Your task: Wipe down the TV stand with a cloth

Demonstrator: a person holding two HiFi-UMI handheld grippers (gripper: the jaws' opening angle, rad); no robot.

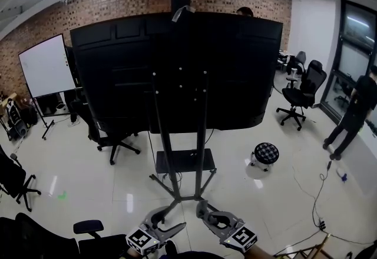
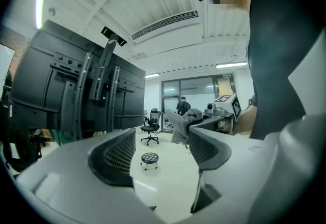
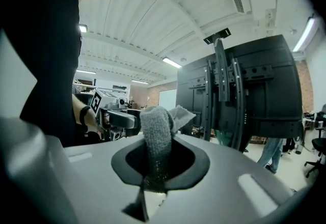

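The TV stand (image 1: 200,134) is seen from behind: two dark uprights, a small black shelf (image 1: 185,161) and a wheeled base under a large black TV back (image 1: 177,69). At the bottom of the head view, both grippers are held low in front of the base. My right gripper (image 3: 159,154) is shut on a grey cloth (image 3: 156,126) that sticks up out of its jaws; it also shows in the head view (image 1: 207,214). My left gripper (image 2: 162,134) is open and holds nothing, and it lies beside the right one (image 1: 168,221). The left gripper view shows the cloth (image 2: 182,122) and the stand (image 2: 97,85).
A checked round stool (image 1: 266,153) stands right of the stand. Office chairs sit at left (image 1: 115,140), back right (image 1: 303,93) and bottom left (image 1: 88,231). A whiteboard (image 1: 46,66) is at far left. A person (image 1: 353,113) stands at the right windows. A cable (image 1: 321,190) trails across the floor.
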